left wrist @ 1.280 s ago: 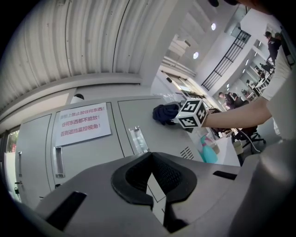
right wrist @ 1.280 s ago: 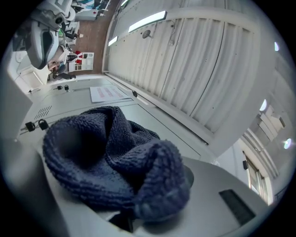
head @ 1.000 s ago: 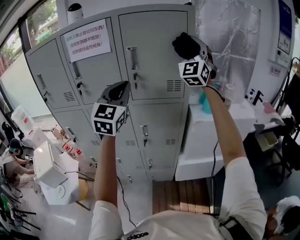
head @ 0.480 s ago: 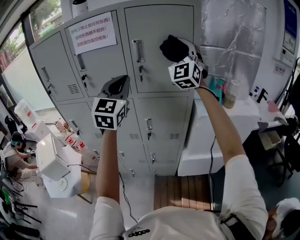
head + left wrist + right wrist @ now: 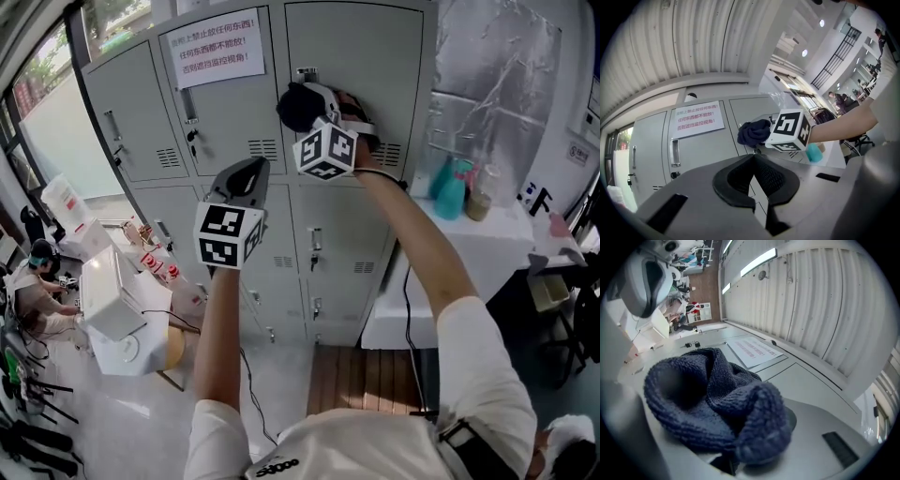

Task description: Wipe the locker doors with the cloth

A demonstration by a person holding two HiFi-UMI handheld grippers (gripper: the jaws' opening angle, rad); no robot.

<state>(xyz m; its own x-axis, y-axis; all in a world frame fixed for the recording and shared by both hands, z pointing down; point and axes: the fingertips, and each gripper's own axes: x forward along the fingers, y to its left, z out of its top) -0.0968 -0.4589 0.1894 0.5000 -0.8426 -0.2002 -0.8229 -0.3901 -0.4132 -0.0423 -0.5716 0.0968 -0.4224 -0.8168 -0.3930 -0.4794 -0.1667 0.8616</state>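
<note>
A dark blue cloth (image 5: 298, 101) is bunched in my right gripper (image 5: 307, 111), which is shut on it. The gripper presses it against the upper right grey locker door (image 5: 384, 56), just below that door's handle (image 5: 307, 73). In the right gripper view the cloth (image 5: 712, 399) covers the jaws. My left gripper (image 5: 251, 171) is raised lower and to the left, in front of the middle lockers, shut and holding nothing. From the left gripper view, the cloth (image 5: 753, 132) and the right gripper's marker cube (image 5: 790, 131) show beyond my shut left gripper (image 5: 757, 173).
A white paper notice (image 5: 217, 49) is stuck on the neighbouring upper door. A white counter (image 5: 487, 234) with a teal bottle (image 5: 450, 187) stands right of the lockers, under silver foil (image 5: 487, 84). A white box (image 5: 112, 309) and a seated person (image 5: 37, 272) are at lower left.
My right gripper has slid the cloth leftward across the upper door, from its right side to near the handle. The left gripper has stayed in about the same spot.
</note>
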